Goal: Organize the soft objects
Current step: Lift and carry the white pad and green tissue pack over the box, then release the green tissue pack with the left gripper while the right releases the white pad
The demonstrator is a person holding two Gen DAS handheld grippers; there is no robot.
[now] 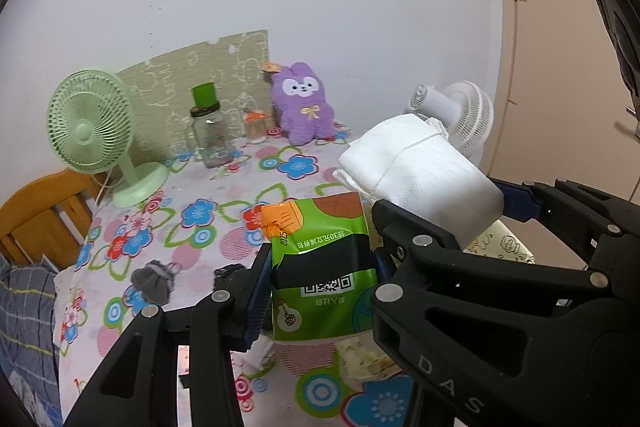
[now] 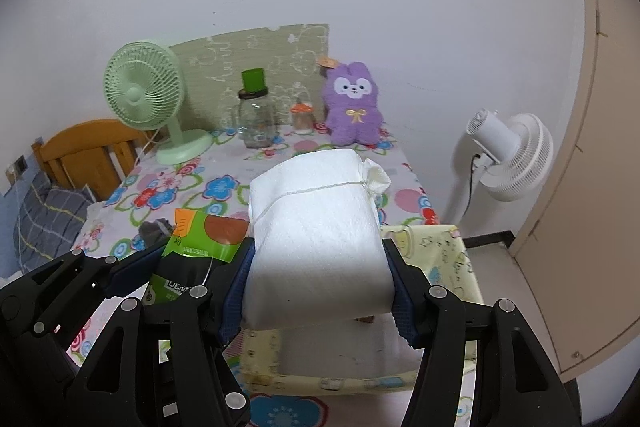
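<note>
Right wrist view: both tools loaded above the worktop point(image 2: 132, 187).
Right tool point(image 2: 316, 283) clamps a tissue bundle point(image 2: 316, 227) over the yellow bin point(image 2: 448, 259), likely for dropping; left tool point(image 1: 320, 291) grips a green packet point(image 1: 320, 267) alongside.

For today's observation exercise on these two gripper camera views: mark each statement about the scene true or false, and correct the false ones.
1. The left gripper holds a green packet. True.
2. The right gripper is empty. False: it is clamped on a white paper bundle.
3. The purple plush lies face down. False: it sits upright against the wall.
4. A green fan stands on the flowered table. True.
5. The white fan stands on the table. False: it stands beside it.
</note>
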